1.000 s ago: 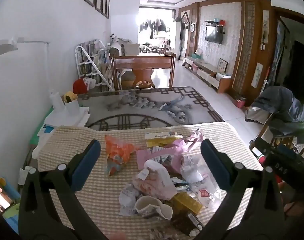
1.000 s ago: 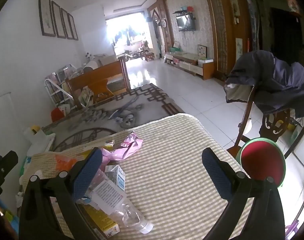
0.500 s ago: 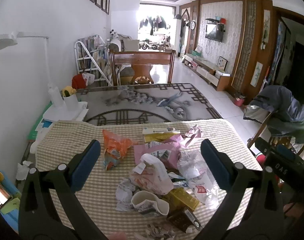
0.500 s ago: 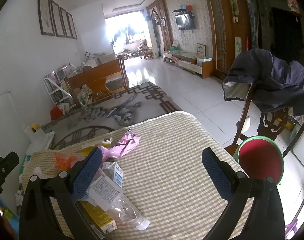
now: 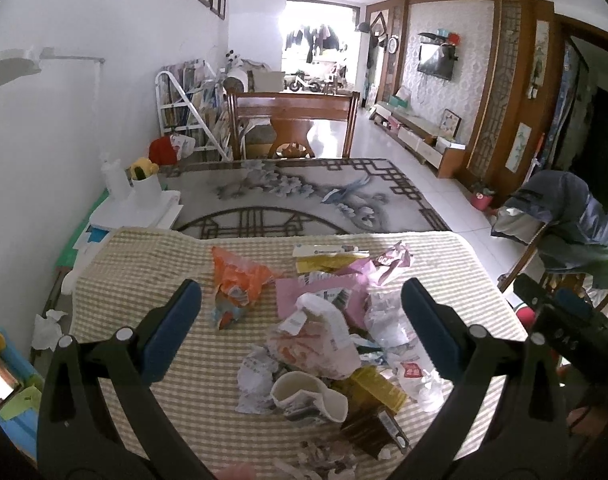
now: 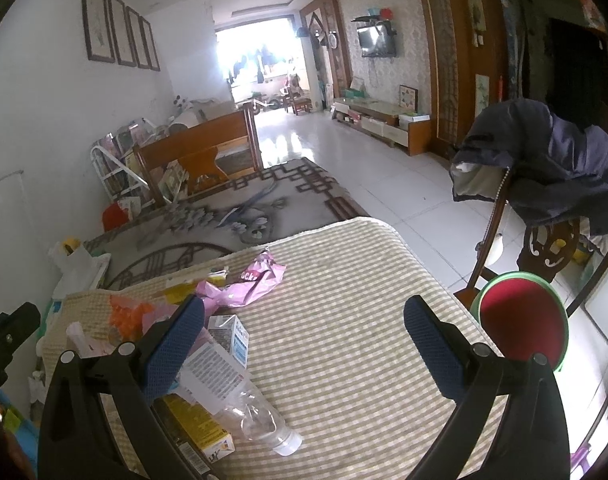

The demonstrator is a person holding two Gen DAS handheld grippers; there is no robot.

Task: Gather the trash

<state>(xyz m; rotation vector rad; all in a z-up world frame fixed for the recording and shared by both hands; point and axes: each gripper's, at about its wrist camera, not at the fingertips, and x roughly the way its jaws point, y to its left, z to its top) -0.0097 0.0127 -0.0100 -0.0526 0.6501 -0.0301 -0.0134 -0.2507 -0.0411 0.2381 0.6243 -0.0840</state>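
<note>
1. Left gripper (image 5: 302,318): jaws spread wide, nothing between the pads, hovering above the trash pile (image 5: 327,332).
2. Right gripper (image 6: 304,340): jaws likewise spread, empty, over bare checkered cloth (image 6: 343,320).
3. Trash heaped mid-table: orange wrapper (image 5: 240,276) far-left of pile, pink bag (image 5: 323,292) centre, crushed paper cup (image 5: 307,398) nearest.
4. Clear plastic bottle (image 6: 240,404) lying on its side just beside right gripper's left finger.
5. Red bin with green rim (image 6: 521,322) on floor, right of table.

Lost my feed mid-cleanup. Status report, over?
Left gripper open, empty, above trash pile. Right gripper open, empty, over bare checked cloth. Nothing collected yet. No obstruction.
</note>
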